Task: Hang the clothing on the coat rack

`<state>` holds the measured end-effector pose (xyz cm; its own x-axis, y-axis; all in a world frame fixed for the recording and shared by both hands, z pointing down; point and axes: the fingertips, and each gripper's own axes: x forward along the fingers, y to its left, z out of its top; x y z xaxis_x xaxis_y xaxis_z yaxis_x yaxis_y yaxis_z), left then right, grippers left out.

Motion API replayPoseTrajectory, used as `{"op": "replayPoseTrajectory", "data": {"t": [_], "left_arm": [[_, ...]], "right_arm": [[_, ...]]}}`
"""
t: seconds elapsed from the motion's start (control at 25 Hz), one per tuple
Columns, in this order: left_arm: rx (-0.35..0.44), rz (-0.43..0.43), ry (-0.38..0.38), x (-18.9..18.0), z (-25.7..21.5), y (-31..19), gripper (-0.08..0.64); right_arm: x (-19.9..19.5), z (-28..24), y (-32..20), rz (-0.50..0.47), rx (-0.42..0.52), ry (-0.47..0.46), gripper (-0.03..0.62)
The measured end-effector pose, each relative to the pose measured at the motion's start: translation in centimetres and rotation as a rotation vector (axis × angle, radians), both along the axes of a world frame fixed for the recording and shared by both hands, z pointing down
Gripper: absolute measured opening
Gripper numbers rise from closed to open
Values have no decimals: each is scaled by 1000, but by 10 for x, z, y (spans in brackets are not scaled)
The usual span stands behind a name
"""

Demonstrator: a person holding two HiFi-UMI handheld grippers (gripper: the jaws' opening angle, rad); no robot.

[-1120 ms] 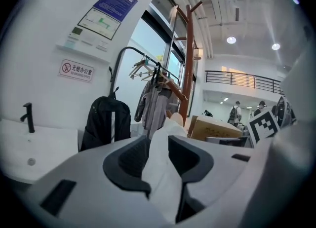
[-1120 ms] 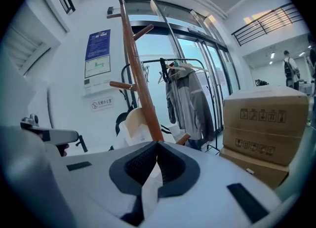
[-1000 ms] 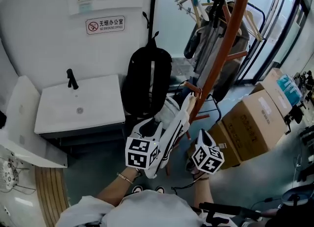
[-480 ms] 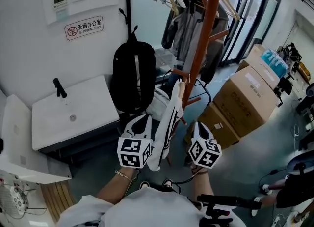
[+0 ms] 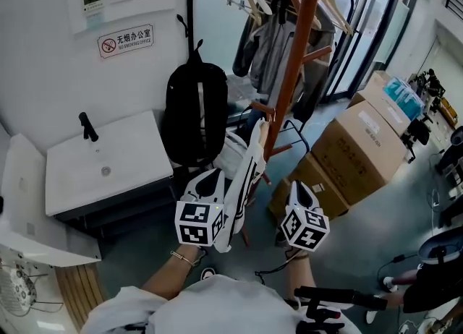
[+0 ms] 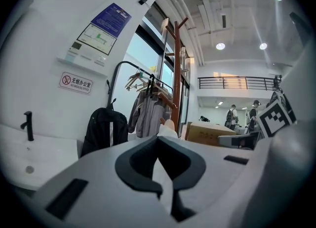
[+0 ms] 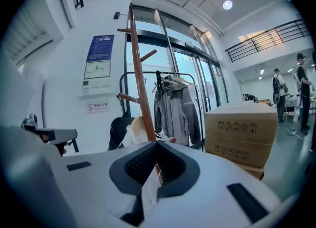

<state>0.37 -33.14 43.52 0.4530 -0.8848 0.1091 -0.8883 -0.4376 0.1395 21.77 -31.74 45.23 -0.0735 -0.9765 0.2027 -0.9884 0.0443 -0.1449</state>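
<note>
Left gripper: jaws closed, pinching garment. This garment white, dark trim, strung between both grippers, top up against lower peg of coat rack; hooked or not, unclear. Likely light, limp, slippy; best taken at collar or loop. Right gripper: jaws clamped on same garment.
</note>
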Motion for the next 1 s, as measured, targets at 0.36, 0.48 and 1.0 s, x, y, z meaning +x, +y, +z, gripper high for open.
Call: {"op": "replayPoseTrajectory", "data": {"t": [0.36,0.48,1.0], "left_arm": [[-27,-66,6,8,6,7,8],[-42,-85,8,8,10,7,8],[-47,-100,5,8,11,0,8]], "right_arm": [[22,0,2,-25,5,-15,21],[20,0,0,-46,13,-20,21],[20,-8,-11,-52,49,86,21]]}}
